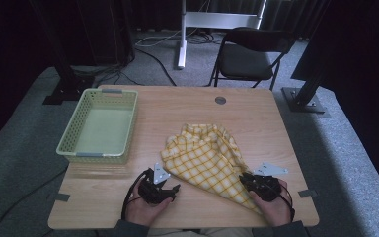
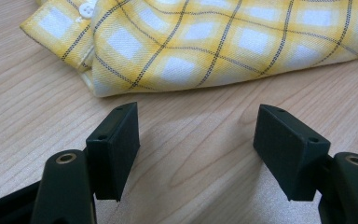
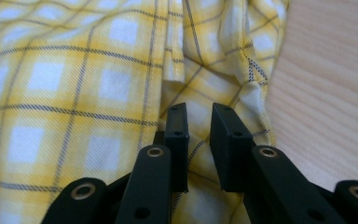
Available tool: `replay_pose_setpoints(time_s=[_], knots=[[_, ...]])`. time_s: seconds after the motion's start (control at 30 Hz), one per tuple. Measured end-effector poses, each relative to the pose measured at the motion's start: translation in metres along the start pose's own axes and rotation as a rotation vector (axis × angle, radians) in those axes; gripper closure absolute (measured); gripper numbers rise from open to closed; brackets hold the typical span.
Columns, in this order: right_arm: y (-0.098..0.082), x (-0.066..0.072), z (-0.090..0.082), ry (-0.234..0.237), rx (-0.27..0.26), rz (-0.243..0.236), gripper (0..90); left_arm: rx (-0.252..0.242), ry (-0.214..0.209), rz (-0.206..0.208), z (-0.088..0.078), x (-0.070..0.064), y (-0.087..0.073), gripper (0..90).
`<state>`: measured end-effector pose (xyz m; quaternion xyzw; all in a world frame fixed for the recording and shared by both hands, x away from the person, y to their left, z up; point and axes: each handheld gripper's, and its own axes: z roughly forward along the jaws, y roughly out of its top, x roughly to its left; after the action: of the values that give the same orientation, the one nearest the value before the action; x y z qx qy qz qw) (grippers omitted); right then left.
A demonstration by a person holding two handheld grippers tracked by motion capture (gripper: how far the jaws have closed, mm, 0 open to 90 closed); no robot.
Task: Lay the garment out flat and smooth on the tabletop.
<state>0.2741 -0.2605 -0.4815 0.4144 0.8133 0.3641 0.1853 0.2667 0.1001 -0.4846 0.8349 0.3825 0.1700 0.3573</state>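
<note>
A yellow plaid shirt (image 1: 205, 158) lies crumpled on the wooden table (image 1: 256, 118), right of centre. In the left gripper view its folded edge with a white button (image 2: 205, 42) lies just beyond my left gripper (image 2: 196, 149), whose jaws stand wide apart over bare wood, touching nothing. From above, the left gripper (image 1: 170, 183) sits at the shirt's near left corner. My right gripper (image 1: 246, 178) rests over the shirt's near right tip. In the right gripper view its jaws (image 3: 199, 140) stand a narrow gap apart above the cloth (image 3: 74, 79), with fabric showing below the gap and not pinched.
A pale green plastic basket (image 1: 71, 129) stands empty at the table's back left. A round grommet (image 1: 220, 100) is set in the far edge. Behind the table stand a black folding chair (image 1: 249, 54) and a white frame leg (image 1: 181, 34).
</note>
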Motion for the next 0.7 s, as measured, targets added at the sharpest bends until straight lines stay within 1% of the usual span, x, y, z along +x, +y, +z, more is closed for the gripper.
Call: replay_pose_setpoints(time_s=[0.17, 0.2, 0.23, 0.3, 0.33, 0.4, 0.43, 0.47, 0.53, 0.63, 0.7], knots=[[-0.004, -0.002, -0.001, 0.01, 0.003, 0.008, 74.6, 0.002, -0.003, -0.001, 0.0, 0.001, 0.001, 34.9], [-0.005, -0.003, -0.001, 0.01, 0.003, 0.008, 74.3, 0.006, -0.006, -0.002, 0.0, 0.001, 0.002, 37.5], [-0.005, -0.003, -0.002, 0.009, 0.005, 0.011, 73.9, 0.012, -0.014, -0.005, -0.001, 0.001, 0.003, 40.8], [-0.006, -0.004, -0.002, 0.008, -0.001, 0.012, 73.7, 0.029, -0.042, -0.011, -0.001, 0.003, 0.006, 44.1], [-0.007, -0.005, -0.003, 0.011, -0.004, 0.015, 73.7, 0.034, -0.049, -0.01, -0.001, 0.003, 0.008, 45.3], [-0.008, -0.006, -0.002, 0.013, -0.012, 0.017, 73.5, 0.028, -0.053, -0.001, -0.003, 0.003, 0.013, 47.0], [-0.008, -0.006, -0.002, 0.014, -0.016, 0.018, 73.3, 0.028, -0.053, -0.001, -0.003, 0.003, 0.013, 48.0], [-0.009, -0.006, -0.002, 0.013, -0.02, 0.019, 73.1, 0.018, -0.059, 0.006, -0.006, 0.004, 0.019, 48.2], [-0.009, -0.006, -0.002, 0.013, -0.027, 0.021, 72.7, 0.001, -0.064, 0.005, -0.006, 0.006, 0.026, 49.8], [-0.009, -0.006, -0.001, 0.007, -0.028, 0.02, 72.5, 0.006, -0.062, 0.019, -0.002, 0.012, 0.037, 52.2], [-0.009, -0.006, -0.001, 0.003, -0.028, 0.015, 72.5, 0.023, -0.053, 0.025, 0.004, 0.017, 0.043, 53.7]])
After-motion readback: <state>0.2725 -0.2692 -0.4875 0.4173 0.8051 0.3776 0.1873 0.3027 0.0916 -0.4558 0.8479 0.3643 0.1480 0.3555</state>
